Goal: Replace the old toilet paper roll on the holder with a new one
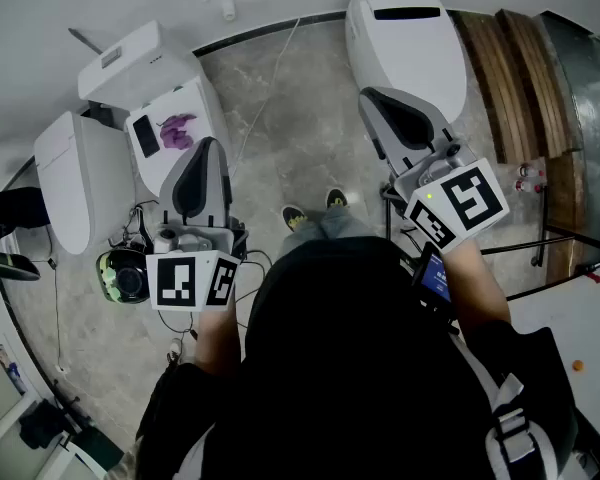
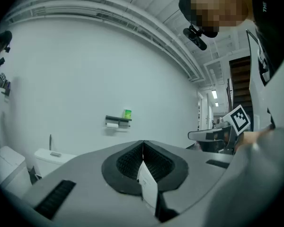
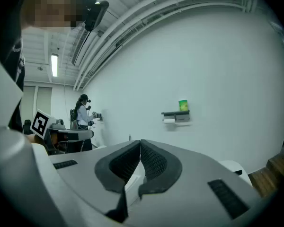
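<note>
A wall-mounted paper holder (image 2: 117, 122) hangs far ahead on the white wall, with a white roll (image 2: 112, 125) under its shelf and a green pack (image 2: 127, 113) on top. The right gripper view shows the same holder (image 3: 176, 117), roll (image 3: 169, 120) and green pack (image 3: 183, 105). My left gripper (image 2: 143, 143) is shut with nothing held, and is held level at waist height (image 1: 207, 146). My right gripper (image 3: 140, 142) is also shut and empty, out in front on the right (image 1: 365, 94). Both are well short of the wall.
A white toilet (image 1: 145, 98) with its tank stands below the left gripper, and a second one (image 1: 405, 38) lies ahead of the right gripper. Wooden steps (image 1: 510, 78) rise at the right. Cables and a green-rimmed device (image 1: 122, 274) lie on the stone floor. Another person (image 3: 83, 115) stands far off.
</note>
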The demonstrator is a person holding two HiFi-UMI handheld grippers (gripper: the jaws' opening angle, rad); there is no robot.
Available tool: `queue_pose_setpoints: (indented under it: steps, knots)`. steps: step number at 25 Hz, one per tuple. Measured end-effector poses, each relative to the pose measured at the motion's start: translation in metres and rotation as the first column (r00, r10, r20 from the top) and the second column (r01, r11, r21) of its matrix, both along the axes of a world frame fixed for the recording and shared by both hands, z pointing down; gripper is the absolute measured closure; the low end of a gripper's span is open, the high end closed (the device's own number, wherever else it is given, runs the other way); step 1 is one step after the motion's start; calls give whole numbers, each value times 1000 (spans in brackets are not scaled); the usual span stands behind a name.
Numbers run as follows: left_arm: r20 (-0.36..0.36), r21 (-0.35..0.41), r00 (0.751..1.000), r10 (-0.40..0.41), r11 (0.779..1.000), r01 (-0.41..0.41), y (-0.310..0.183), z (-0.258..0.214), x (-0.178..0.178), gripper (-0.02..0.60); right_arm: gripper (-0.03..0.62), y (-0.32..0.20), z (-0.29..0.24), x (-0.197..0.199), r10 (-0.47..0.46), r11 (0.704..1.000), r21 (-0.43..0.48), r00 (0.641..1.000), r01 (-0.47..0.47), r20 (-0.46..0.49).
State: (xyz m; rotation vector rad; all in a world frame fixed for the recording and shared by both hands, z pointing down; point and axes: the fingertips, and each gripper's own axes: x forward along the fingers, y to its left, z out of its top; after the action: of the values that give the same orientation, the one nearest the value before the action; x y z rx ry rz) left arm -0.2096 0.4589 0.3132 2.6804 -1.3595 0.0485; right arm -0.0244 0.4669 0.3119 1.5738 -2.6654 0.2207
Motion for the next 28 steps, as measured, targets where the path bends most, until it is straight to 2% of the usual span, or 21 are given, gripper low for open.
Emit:
queue_pose_setpoints:
  steps: [6,12,16,21,28]
  knots:
    - [-12,-17,1000,3,1000,-4,6,3,-13,559,577,10,3,-9,18,1000,-25,1000,-18,-10]
    - [-21,-30,1000,-14,999,13,3,6,-46,560,577,4,5,-33,26,999,-39,1000,-27,-12]
    - [-35,-35,999,-29,999,27,1,7,-65,559,577,0,6,-43,62,997,-55,998,-61,21]
    - [-13,-14,1000,24,1000,-24,2,6,-73,560,577,-2,1,-56,49,998,-26,999,-49,-9]
    - [-30,6,999,30,1000,-29,-13,-1,-76,558,577,-21,-5,-61,37,999,9,998,-37,-55]
